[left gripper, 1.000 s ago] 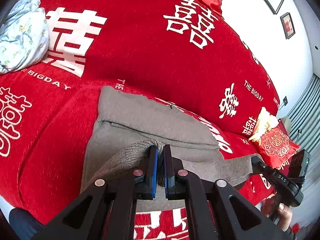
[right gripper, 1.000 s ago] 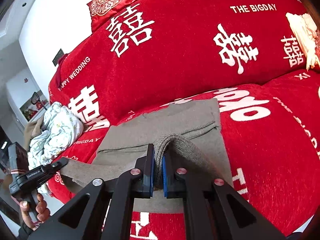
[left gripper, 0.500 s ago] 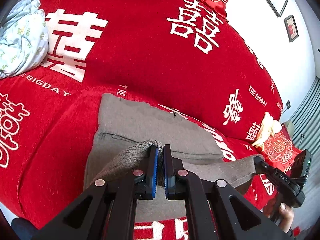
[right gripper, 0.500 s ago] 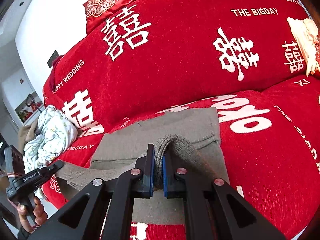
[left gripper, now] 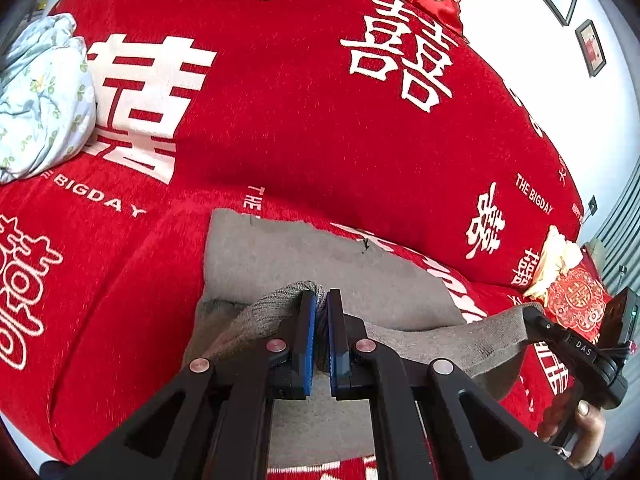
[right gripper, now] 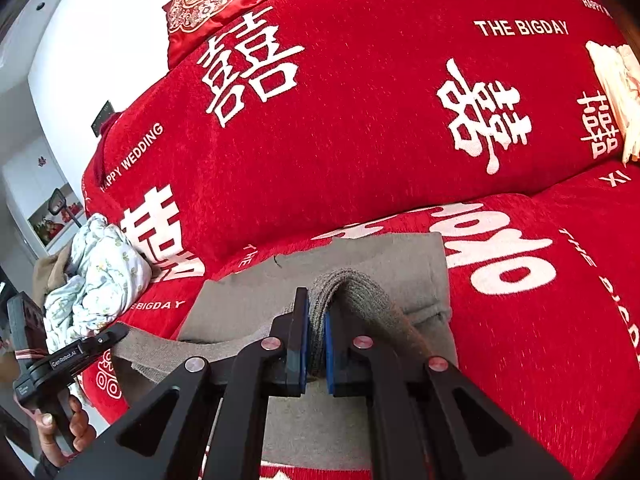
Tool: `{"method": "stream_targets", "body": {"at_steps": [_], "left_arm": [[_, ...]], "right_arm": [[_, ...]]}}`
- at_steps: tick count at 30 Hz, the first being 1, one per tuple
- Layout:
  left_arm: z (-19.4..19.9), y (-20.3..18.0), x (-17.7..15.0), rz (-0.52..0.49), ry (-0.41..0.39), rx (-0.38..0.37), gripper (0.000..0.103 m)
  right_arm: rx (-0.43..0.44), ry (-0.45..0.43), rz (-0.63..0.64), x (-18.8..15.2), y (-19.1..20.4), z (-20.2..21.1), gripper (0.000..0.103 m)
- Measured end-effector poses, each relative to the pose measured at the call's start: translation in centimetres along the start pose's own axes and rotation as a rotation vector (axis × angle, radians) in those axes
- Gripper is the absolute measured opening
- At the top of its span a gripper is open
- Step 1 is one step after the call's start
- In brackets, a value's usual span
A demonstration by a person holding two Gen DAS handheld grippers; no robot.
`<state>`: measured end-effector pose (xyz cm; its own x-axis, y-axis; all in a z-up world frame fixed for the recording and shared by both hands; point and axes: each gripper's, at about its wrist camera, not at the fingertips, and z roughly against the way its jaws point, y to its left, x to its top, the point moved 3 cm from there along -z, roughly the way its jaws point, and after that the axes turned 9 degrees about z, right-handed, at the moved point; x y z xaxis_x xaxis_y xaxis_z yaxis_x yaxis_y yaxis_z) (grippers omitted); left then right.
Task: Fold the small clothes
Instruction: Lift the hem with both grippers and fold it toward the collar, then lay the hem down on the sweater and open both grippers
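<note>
A grey knit garment (left gripper: 320,264) (right gripper: 380,264) lies flat on the red sofa seat, its near edge lifted and stretched between both grippers. My left gripper (left gripper: 322,300) is shut on the garment's left hem, the ribbed cloth bunched over its tips. My right gripper (right gripper: 316,300) is shut on the right hem in the same way. In each wrist view the other gripper shows at the side, clamping the far end of the raised edge: the right one (left gripper: 536,316) and the left one (right gripper: 116,334), each held by a hand.
The sofa cover (left gripper: 300,120) is red with white characters and lettering. A crumpled pale floral cloth (left gripper: 40,100) (right gripper: 96,272) lies at the left end of the seat. A red cushion (left gripper: 576,300) and a cream cloth (left gripper: 556,252) sit at the right end.
Both grippers have carried the lifted hem farther over the flat part of the garment, toward the sofa back. Their grip stays the same.
</note>
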<state>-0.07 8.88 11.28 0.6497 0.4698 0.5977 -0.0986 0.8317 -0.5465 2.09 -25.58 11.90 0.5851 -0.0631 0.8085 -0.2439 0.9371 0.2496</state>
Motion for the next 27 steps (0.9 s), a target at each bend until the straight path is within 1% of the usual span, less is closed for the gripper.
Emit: {"method": "stream_targets", "body": {"at_steps": [10, 15, 19, 22, 23, 25, 27], "left_arm": [[-1.8, -0.3, 2.3, -0.011, 0.001, 0.015, 0.006], [-2.9, -0.1, 3.5, -0.008, -0.005, 0.023, 0.006], [-3.5, -0.6, 4.8, -0.017, -0.017, 0.014, 0.006], [-4.7, -0.6, 4.9, -0.034, -0.007, 0.029, 0.006], [-5.2, -0.2, 4.8, -0.029, 0.003, 0.041, 0.006], [-5.8, 0.8, 4.3, -0.001, 0.044, 0.024, 0.006], [-6.4, 2.5, 3.2, 0.045, 0.114, 0.012, 0.007]], "right_arm": [[-0.016, 0.011, -0.018, 1.9, -0.5, -2.5, 0.007], [-0.021, 0.021, -0.032, 2.5, -0.8, -3.8, 0.007], [-0.021, 0.034, -0.036, 2.8, -0.9, -5.1, 0.007], [-0.027, 0.045, -0.043, 2.8, -1.2, -6.3, 0.007], [-0.031, 0.053, -0.050, 2.7, -1.4, -6.8, 0.007], [-0.039, 0.067, -0.060, 2.5, -2.0, -7.4, 0.007], [-0.048, 0.073, -0.057, 2.3, -2.5, -7.8, 0.007]]}}
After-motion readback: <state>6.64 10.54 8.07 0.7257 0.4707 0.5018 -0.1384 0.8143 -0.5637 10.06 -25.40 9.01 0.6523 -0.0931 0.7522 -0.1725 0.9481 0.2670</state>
